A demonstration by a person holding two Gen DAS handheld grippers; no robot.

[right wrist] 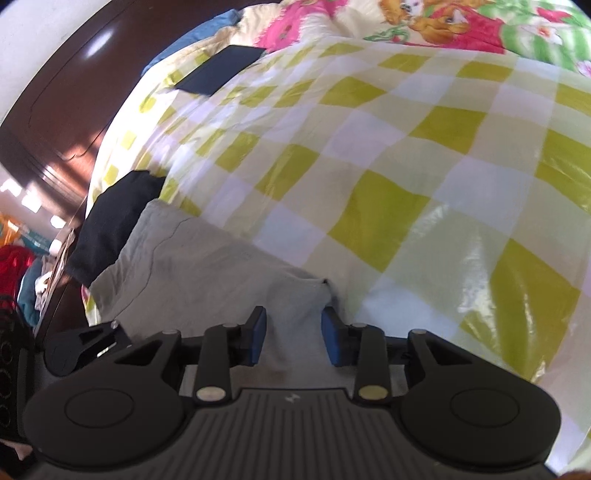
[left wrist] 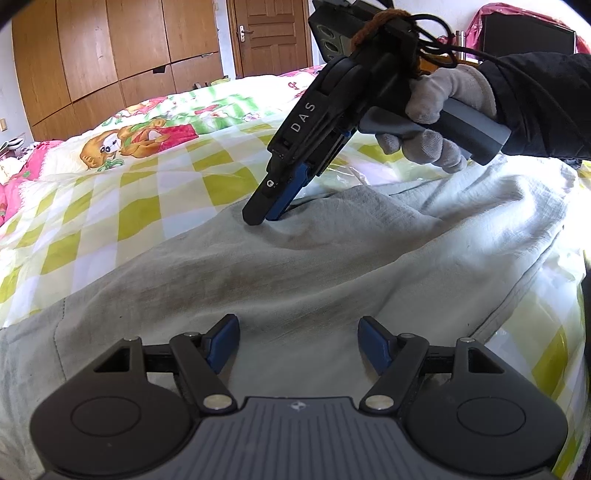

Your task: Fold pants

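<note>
The light grey pants (left wrist: 314, 266) lie spread across the bed, wrinkled, filling the lower half of the left wrist view. My left gripper (left wrist: 298, 345) hovers just above them with its blue pads wide apart and nothing between them. My right gripper (left wrist: 271, 218), held by a gloved hand, points down onto the far edge of the pants. In the right wrist view the right gripper (right wrist: 293, 338) has its jaws partly apart astride a raised corner of the pants (right wrist: 207, 273), without clamping it.
The bed carries a yellow-green checked plastic cover (right wrist: 406, 166) and a cartoon-print quilt (left wrist: 140, 136) at the back. A dark flat tablet (right wrist: 221, 70) and a black cloth (right wrist: 114, 221) lie near the bed's edge. Wooden wardrobes (left wrist: 110, 48) and a door (left wrist: 269, 33) stand behind.
</note>
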